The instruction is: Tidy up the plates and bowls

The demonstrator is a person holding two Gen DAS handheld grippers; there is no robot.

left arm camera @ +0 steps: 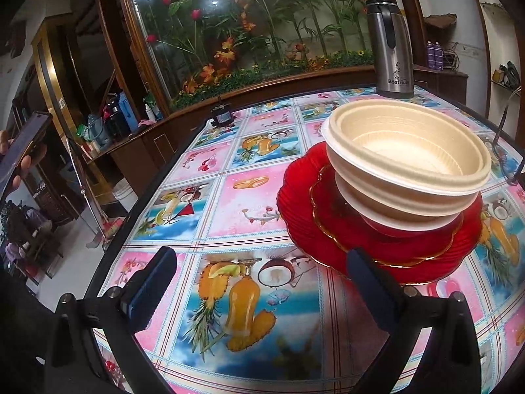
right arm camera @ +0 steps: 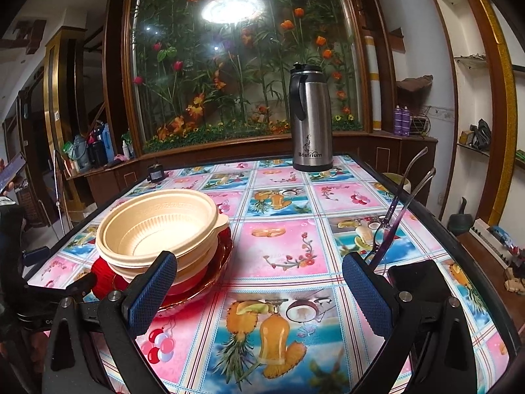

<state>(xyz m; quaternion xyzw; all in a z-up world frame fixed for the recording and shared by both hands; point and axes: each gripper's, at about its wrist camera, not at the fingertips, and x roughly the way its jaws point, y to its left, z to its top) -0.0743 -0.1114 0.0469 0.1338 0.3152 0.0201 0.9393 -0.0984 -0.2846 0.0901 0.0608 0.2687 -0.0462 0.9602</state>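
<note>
Cream plastic bowls (left arm camera: 407,161) are nested in a stack on top of stacked red plates (left arm camera: 387,243) with gold rims, on the table with a colourful fruit-print cloth (left arm camera: 236,203). In the left wrist view the stack is at the right, just beyond my right-hand finger. My left gripper (left arm camera: 259,262) is open and empty. In the right wrist view the same bowls (right arm camera: 157,226) and red plates (right arm camera: 210,272) sit at the left, behind my left-hand finger. My right gripper (right arm camera: 259,267) is open and empty over the cloth.
A steel thermos jug (right arm camera: 310,118) stands at the table's far edge. Eyeglasses (right arm camera: 390,223) and a black phone-like object (right arm camera: 416,275) lie at the right. A small dark jar (right arm camera: 156,172) sits at the far left corner. A glass-fronted flower display is behind the table.
</note>
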